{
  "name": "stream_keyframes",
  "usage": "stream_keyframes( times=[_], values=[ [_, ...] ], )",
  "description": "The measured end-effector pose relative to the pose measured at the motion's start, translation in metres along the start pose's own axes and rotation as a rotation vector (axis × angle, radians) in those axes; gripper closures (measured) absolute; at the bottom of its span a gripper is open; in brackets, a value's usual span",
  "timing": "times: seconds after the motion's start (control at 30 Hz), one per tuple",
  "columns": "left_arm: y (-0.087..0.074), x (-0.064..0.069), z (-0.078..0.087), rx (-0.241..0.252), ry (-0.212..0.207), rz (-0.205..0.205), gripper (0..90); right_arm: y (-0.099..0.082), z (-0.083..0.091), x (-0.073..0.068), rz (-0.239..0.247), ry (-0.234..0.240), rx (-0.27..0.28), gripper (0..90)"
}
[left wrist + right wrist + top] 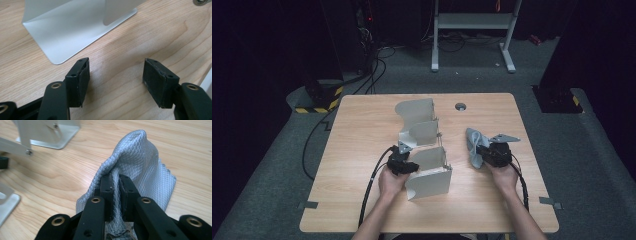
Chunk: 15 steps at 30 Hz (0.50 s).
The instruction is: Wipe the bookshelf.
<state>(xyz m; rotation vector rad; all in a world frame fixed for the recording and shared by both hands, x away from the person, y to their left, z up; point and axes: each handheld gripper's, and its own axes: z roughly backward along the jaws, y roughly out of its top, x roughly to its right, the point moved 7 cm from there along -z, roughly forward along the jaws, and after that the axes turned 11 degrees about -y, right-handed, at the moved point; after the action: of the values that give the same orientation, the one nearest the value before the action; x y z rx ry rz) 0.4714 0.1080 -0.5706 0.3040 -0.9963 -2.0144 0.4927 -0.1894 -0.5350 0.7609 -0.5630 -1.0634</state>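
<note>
From the high view, your right gripper (484,151) sits at about 3 o'clock on the surface (357,150), pinching a grey cloth (473,142) that bunches up just ahead of it. Your left gripper (409,166) rests at about 6 o'clock, beside the near rack (432,180); a second rack (418,120) stands behind it toward 12 o'clock. A round grommet (460,106) sits near the far edge.

In the left gripper view, your jaws stand wide apart with bare wood between them, holding nothing. The rack's flat base (72,32) lies at 11 o'clock, clear of the pads.

In the right gripper view, your jaws are closed on a fold of the cloth (140,162), which rises ahead and drapes down to the wood at 3 o'clock. Rack feet (50,135) show at 10 o'clock.

You look to be mid-carry, with the cloth lifted by one fold. I judge the next move calls for bringing it toward the racks, perhaps with your free jaws taking a second corner.

No brand, label or writing is readable anywhere.
</note>
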Motion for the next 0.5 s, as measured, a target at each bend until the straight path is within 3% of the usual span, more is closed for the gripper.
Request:
stream_keyframes(
  times=[0.23, 0.37, 0.5],
  values=[
    [0.003, -0.002, 0.014, 0.039, 0.016, -0.026, 41.2, -0.022, -0.002, 0.017, -0.025, -0.046, -0.048, 80.7],
    [0.008, -0.006, 0.023, 0.083, 0.013, -0.012, 42.5, -0.03, -0.003, 0.019, -0.027, -0.06, -0.067, 78.3],
    [0.011, -0.011, 0.03, 0.11, -0.002, 0.012, 44.7, -0.032, -0.003, 0.018, -0.025, -0.069, -0.082, 67.8]
  ],
)
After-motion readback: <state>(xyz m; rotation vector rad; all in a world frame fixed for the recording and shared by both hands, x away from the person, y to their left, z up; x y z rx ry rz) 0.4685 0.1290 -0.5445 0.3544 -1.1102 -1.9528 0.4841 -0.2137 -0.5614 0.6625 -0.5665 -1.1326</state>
